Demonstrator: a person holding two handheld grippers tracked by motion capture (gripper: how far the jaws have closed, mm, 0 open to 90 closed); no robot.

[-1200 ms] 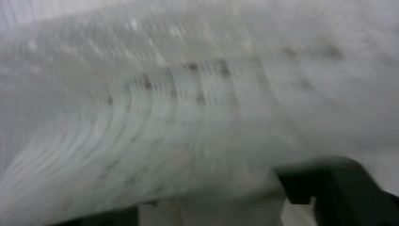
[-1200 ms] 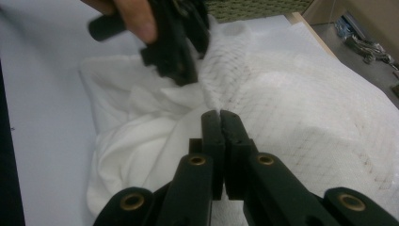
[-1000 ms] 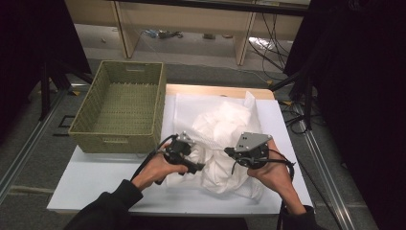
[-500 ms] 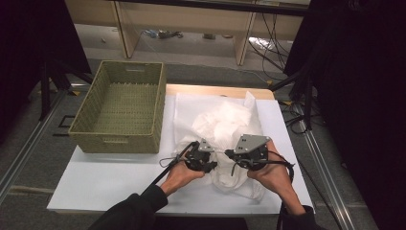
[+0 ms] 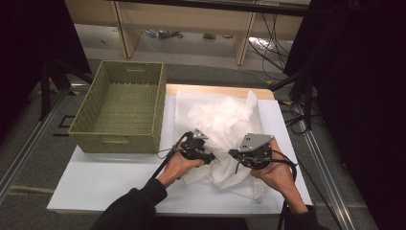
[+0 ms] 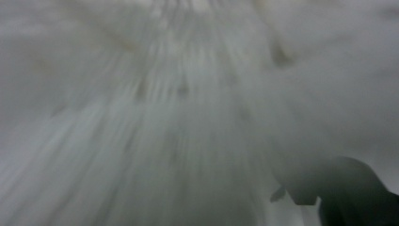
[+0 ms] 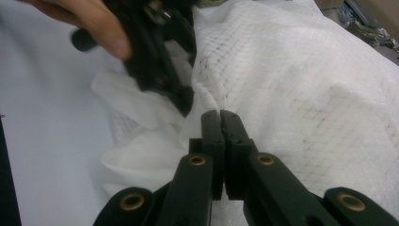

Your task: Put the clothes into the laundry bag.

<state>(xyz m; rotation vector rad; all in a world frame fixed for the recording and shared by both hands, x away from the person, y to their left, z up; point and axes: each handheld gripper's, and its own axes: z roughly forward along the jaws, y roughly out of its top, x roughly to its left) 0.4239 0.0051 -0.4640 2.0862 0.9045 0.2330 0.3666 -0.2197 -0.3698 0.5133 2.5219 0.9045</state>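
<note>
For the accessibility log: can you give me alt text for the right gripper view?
The right gripper has its black fingers pressed together on a fold of white mesh cloth. Beyond them, the left gripper, held in a hand, meets the same cloth over a white table.

The high view looks forward and down from above the person's side of the table [image 5: 119,184], taking in the white cloth [image 5: 222,120] at its middle from a fair way off. The left gripper view presses so close against the cloth [image 6: 179,103] that it blurs. The right gripper view looks along its own jaws at the cloth [image 7: 301,80] from very near, sharing with the high view the left gripper [image 7: 160,70] beside it.
</note>
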